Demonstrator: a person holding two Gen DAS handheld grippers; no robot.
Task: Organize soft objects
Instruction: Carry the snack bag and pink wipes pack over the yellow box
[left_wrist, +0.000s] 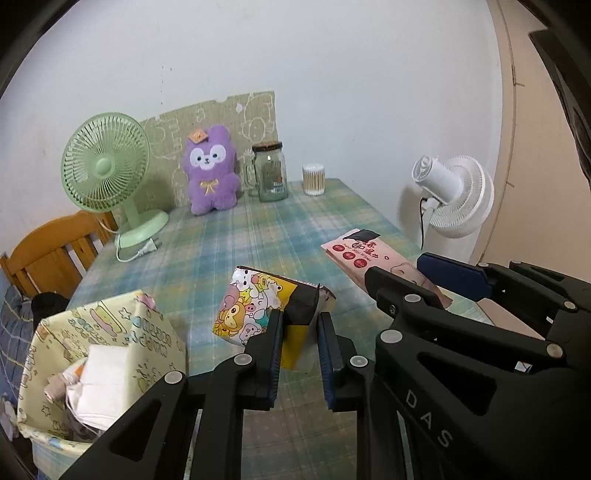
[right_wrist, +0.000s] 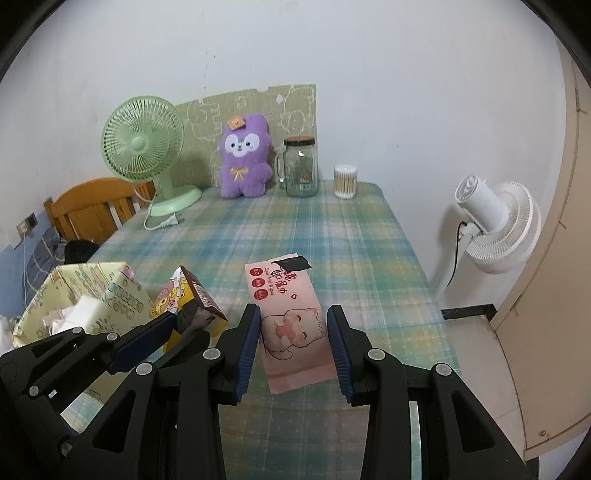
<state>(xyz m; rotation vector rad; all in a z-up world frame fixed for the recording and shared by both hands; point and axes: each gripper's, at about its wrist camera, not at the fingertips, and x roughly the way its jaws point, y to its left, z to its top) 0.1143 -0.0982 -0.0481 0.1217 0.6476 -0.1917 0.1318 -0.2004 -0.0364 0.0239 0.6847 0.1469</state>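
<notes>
Pink wipes pack between spread right gripper fingers, left gripper pinching cartoon tissue pack.

The left black two-finger gripper has its fingers squeezed together. The right black two-finger gripper has its fingers wide apart.

Bare plaid table mid-way gives passage; green fan, jar and plush line the rear.
</notes>
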